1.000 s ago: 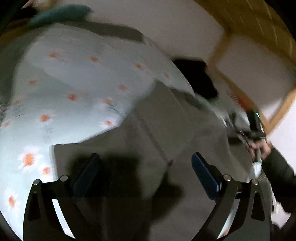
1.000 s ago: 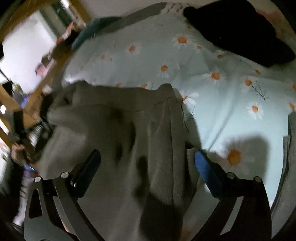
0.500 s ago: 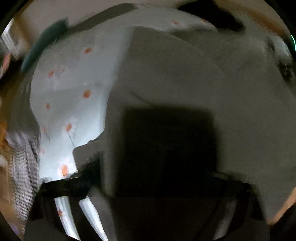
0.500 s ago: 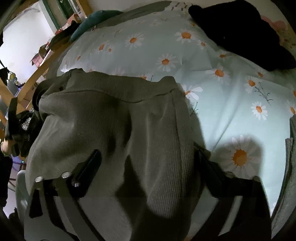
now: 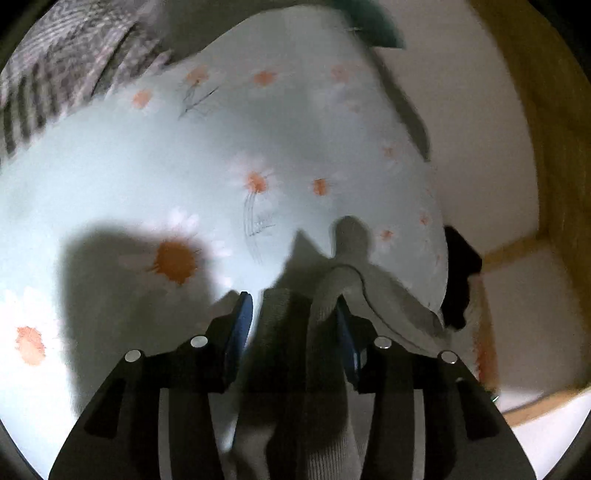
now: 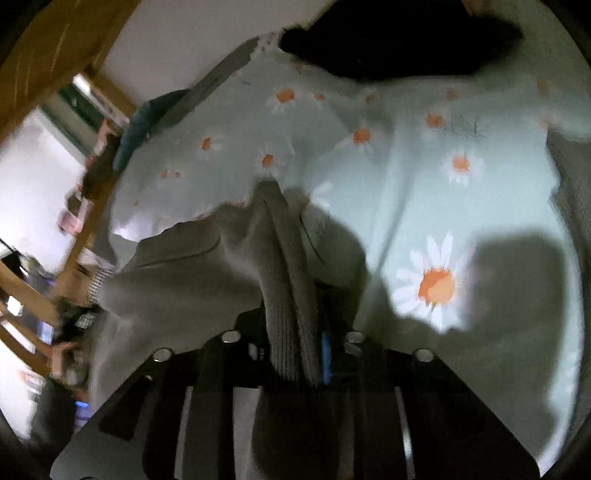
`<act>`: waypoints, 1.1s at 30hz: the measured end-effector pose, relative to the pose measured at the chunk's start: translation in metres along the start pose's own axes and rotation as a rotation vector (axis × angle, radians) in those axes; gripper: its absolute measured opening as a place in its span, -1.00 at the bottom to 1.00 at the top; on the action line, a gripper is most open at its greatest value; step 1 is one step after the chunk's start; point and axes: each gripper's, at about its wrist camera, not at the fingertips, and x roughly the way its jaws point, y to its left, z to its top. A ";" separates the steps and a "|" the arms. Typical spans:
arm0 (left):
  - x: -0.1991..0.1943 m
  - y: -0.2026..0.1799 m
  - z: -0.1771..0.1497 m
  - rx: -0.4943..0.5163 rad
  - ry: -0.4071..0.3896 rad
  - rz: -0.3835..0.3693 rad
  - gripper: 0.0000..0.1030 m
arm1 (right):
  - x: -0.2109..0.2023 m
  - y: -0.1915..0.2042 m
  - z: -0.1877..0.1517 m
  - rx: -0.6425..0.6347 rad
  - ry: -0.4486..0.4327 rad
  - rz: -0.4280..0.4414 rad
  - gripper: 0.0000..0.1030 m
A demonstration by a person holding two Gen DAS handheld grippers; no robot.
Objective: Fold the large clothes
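A grey knit garment [image 6: 192,273] lies bunched on a daisy-print bed sheet [image 6: 461,221]. In the right wrist view my right gripper [image 6: 291,343] has a ribbed fold of it between its blue pads; the jaws are closing and the pads press on the cloth. In the left wrist view a ribbed edge of the grey garment [image 5: 351,284] fills the gap of my left gripper [image 5: 293,317]. Its jaws are opening slightly, and the pads still touch the fabric. The rest of the garment trails off to the right there, and much of it is hidden under the gripper.
A black garment [image 6: 399,40] lies at the far side of the bed. A striped grey cloth [image 5: 55,74] sits top left, a teal item [image 5: 369,26] at the bed's edge. A wooden frame [image 5: 546,147] and white wall border the bed. More grey cloth [image 6: 572,184] lies at the right.
Both grippers went from wide open over the spread garment to closed on bunched ribbed fabric. The left one swung across and rolled, so daisy sheet now fills its view. The right barely moved.
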 end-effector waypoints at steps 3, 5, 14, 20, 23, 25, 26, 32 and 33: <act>-0.038 -0.039 -0.004 0.147 -0.155 -0.030 0.57 | -0.026 0.020 0.004 -0.074 -0.102 -0.063 0.83; -0.062 -0.057 -0.006 0.185 -0.230 -0.088 0.82 | -0.031 0.027 0.009 -0.106 -0.076 -0.051 0.86; -0.050 -0.047 -0.091 0.338 0.218 -0.016 0.83 | 0.005 -0.001 -0.040 -0.012 0.290 0.208 0.90; -0.061 -0.017 -0.103 0.218 0.201 -0.113 -0.32 | -0.021 -0.024 -0.070 0.079 0.181 0.309 -0.58; -0.080 -0.002 -0.091 0.079 0.148 -0.231 -0.49 | -0.046 -0.037 -0.074 0.150 0.063 0.447 -0.62; -0.092 -0.003 -0.089 0.034 0.122 -0.294 -0.55 | -0.066 -0.039 -0.073 0.175 -0.030 0.532 -0.63; -0.099 0.003 -0.089 -0.036 0.098 -0.370 -0.58 | -0.073 -0.041 -0.073 0.191 -0.068 0.565 -0.63; -0.077 0.059 -0.111 -0.285 0.132 -0.346 -0.64 | -0.044 -0.077 -0.093 0.255 0.063 0.372 -0.59; -0.083 0.053 -0.110 -0.254 0.119 -0.324 -0.57 | -0.048 -0.074 -0.093 0.239 0.052 0.347 -0.49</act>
